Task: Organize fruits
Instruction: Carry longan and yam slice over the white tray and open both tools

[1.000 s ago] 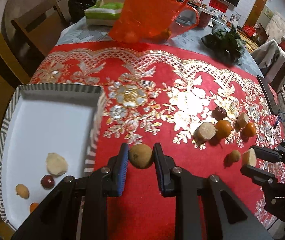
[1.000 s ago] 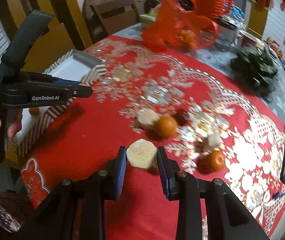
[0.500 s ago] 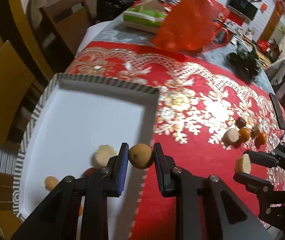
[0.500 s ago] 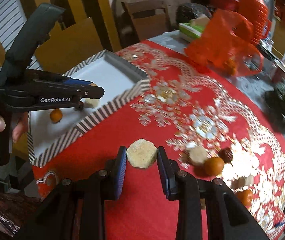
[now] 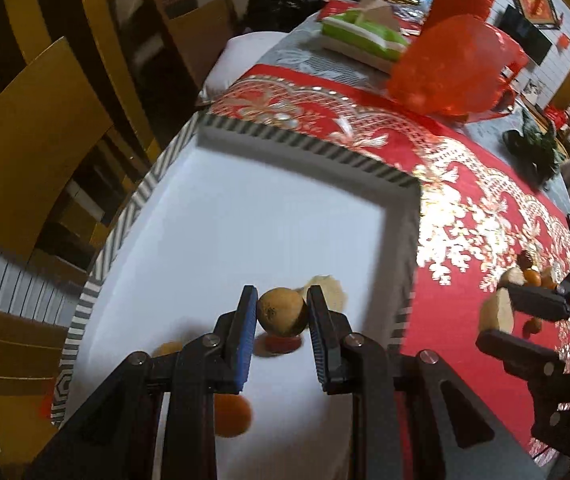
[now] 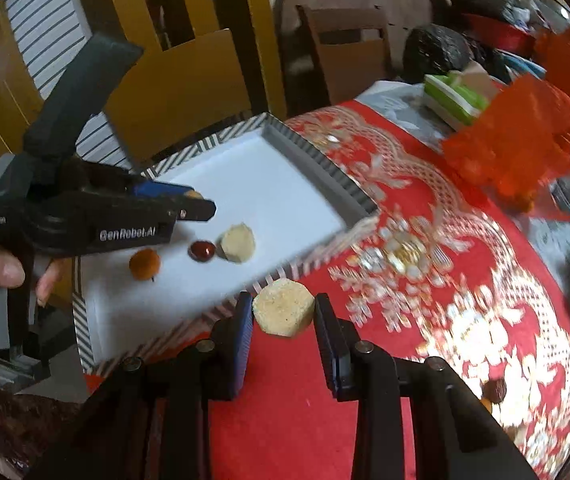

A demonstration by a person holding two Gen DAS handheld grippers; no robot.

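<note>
- Over the last second we have carried both loads from the middle of the red tablecloth [image 5: 465, 280] toward the striped-rim tray [image 5: 149, 188]. A second ago the left gripper [image 5: 281, 312] hung over bare cloth; now it hangs over the tray's white floor.
- The left gripper is clamped on a small round brownish fruit [image 5: 281, 311], both pads pressing its sides, and the grip has not altered through the move.
- The right gripper [image 6: 283, 312] is likewise closed on a pale hexagonal-cut fruit piece [image 6: 283, 311], held just above the tray's near rim [image 6: 205, 312], not yet over its floor.
- We judge the left fruit ready for release, while the right piece needs a little more travel past the rim.
- The tray already holds a pale cut piece [image 6: 238, 243], a dark red fruit [image 6: 202, 250] and a small orange fruit [image 6: 145, 264].
- The left wrist view alone shows the fruits not yet sorted: a small cluster [image 5: 529, 274] far across the cloth, just behind the right gripper. It also shows a yellowish fruit [image 5: 169, 348] half hidden by the left gripper's finger, which the right view does not show.
- The right wrist view alone shows the hand [image 6: 3, 268] holding the left gripper's handle, and how the three tray fruits lie clear of one another, the dark red one touching or nearly touching the pale piece.
- Both views show the orange plastic bag [image 6: 517, 136] and the green tissue pack [image 5: 361, 32] at the table's far end, well apart from our work.
</note>
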